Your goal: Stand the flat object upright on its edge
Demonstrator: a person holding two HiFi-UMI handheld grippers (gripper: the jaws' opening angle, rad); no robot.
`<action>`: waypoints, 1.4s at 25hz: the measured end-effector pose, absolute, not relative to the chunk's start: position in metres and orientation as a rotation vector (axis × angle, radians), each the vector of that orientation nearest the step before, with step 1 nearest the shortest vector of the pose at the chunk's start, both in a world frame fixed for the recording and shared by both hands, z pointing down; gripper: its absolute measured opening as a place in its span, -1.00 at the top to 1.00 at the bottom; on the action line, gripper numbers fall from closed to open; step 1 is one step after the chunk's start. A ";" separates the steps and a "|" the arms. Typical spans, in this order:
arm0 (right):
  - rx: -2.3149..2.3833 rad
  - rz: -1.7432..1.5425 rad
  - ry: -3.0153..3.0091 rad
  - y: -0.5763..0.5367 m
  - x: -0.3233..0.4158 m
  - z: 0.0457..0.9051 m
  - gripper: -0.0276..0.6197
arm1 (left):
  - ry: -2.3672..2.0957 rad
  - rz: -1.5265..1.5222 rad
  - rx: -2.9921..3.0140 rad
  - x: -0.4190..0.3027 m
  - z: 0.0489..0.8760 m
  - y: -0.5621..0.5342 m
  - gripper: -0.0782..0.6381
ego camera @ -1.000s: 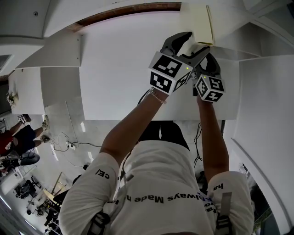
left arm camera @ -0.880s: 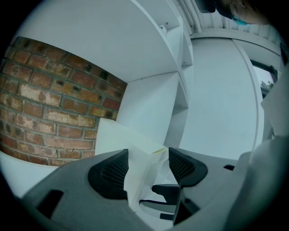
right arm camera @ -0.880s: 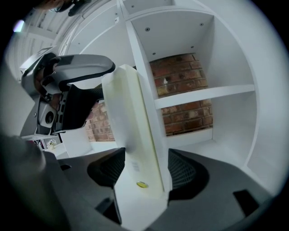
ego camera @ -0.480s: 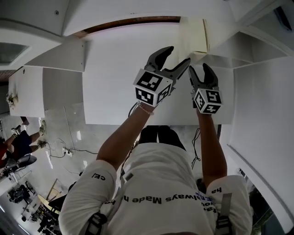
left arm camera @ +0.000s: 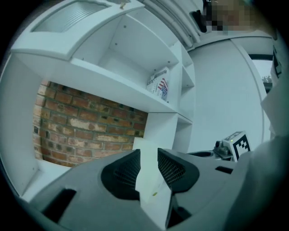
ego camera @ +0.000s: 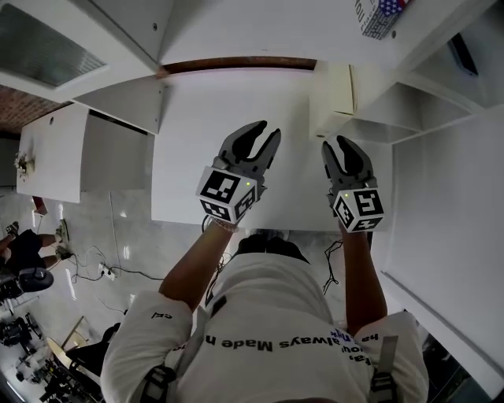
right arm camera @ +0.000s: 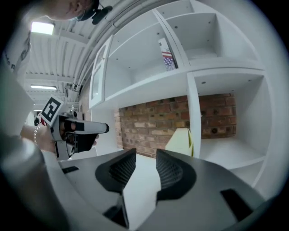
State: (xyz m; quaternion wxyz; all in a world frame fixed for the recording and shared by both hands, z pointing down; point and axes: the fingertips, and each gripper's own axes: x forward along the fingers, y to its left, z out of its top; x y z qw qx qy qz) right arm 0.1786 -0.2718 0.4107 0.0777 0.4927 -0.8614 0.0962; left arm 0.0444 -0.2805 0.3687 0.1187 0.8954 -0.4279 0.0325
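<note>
The flat object (ego camera: 331,97), a pale cream board, stands on its edge at the back right of the white table (ego camera: 197,149), leaning against a white shelf divider. It also shows in the right gripper view as the cream board (right arm camera: 182,140) and through the left jaws as a pale board (left arm camera: 145,151). My left gripper (ego camera: 265,134) (left arm camera: 149,169) hovers over the table's middle, well short of the board. My right gripper (ego camera: 337,146) (right arm camera: 145,169) hangs just in front of it. Both pairs of jaws are closing with nothing between them.
White shelving (ego camera: 409,118) surrounds the table at the back and right, with a brick wall (right arm camera: 153,131) behind it. A box with a flag print (ego camera: 382,14) (right arm camera: 166,54) stands on an upper shelf. The table's near edge (ego camera: 236,224) lies just under the grippers.
Both grippers have drawn back from the board toward the person and their jaws have narrowed. The board stays upright against the divider.
</note>
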 end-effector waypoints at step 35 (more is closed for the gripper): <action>1.256 0.063 -2.758 -0.151 0.101 0.224 0.75 | -1.401 -0.067 2.611 -0.042 0.253 -0.157 0.68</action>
